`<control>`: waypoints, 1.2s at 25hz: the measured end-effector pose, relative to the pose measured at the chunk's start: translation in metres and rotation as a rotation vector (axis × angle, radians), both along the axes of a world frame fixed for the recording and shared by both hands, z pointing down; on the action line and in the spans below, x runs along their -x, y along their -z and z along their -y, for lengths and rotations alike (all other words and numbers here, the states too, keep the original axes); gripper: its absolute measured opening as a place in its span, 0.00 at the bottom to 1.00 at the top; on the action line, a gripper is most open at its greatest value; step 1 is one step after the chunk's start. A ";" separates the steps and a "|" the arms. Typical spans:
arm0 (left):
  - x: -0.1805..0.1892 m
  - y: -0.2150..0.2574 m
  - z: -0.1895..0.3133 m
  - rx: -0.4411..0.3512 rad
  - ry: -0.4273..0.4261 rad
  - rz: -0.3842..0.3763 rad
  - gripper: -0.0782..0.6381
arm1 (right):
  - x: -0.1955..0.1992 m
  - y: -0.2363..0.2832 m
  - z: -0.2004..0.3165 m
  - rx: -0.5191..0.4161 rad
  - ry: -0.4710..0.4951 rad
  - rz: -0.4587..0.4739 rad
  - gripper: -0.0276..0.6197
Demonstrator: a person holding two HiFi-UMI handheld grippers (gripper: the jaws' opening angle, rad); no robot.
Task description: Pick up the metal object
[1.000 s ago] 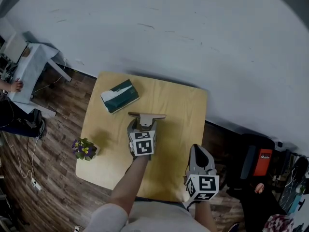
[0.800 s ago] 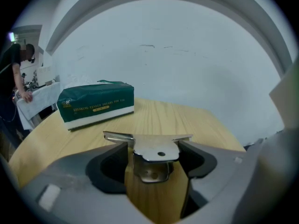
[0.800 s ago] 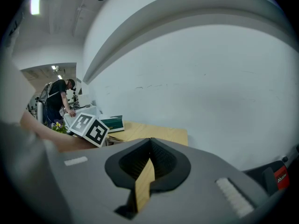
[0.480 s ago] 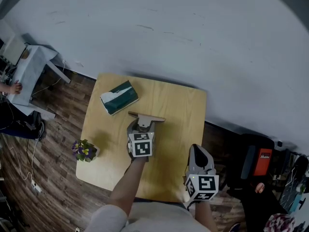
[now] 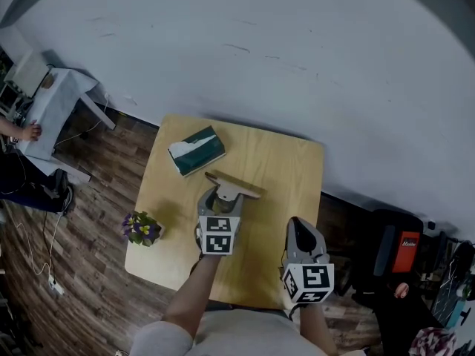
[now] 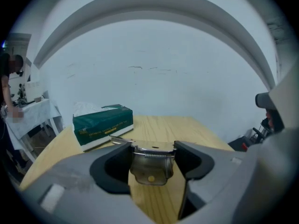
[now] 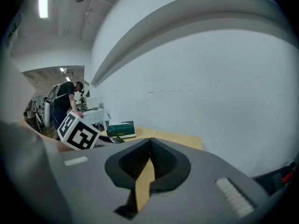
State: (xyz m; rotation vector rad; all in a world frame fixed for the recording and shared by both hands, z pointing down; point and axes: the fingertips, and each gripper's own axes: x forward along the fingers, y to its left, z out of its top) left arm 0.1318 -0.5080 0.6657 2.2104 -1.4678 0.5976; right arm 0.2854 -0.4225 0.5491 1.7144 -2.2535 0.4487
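At the table's left edge stands a small pot of purple and yellow flowers, and toward the far left corner lies a green tissue box. Both are well apart from your work, so leave them be.

In the middle, your left gripper has the metal object: a flat steel piece with a coil spring under its long top bar. It sits over the centre of the table, just on your side of the tissue box. The jaws have just been closing, and in the left gripper view they stand fairly wide, one pad on each side of the steel body below the spring. Whether the lower edge is clear of the wood cannot be told from here.

To lift it well, take it straight up and slowly. The bar juts out past both jaws and looks heavier on one side, so the piece will likely want to swing or slip on smooth pads. Hold the squeeze steady, do not roll your wrist, and watch that the bar's left end stays clear of the tissue box.

On the right, your right gripper hangs near the table's front edge with its jaws together on nothing. Let it wait there, out of the lifting path.
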 end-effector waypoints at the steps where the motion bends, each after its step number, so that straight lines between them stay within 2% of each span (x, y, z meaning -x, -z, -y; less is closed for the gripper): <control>1: 0.003 0.006 -0.003 -0.012 -0.002 -0.003 0.52 | 0.004 0.001 -0.001 -0.004 0.004 0.000 0.05; 14: 0.063 0.117 -0.052 -0.211 0.041 -0.120 0.52 | 0.044 0.036 -0.025 -0.087 0.004 0.001 0.05; 21: 0.089 0.160 -0.084 -0.295 0.035 -0.117 0.52 | 0.070 0.059 -0.046 -0.142 0.021 0.006 0.05; 30: 0.122 0.212 -0.125 -0.390 0.048 -0.175 0.52 | 0.098 0.088 -0.075 -0.204 0.034 0.006 0.05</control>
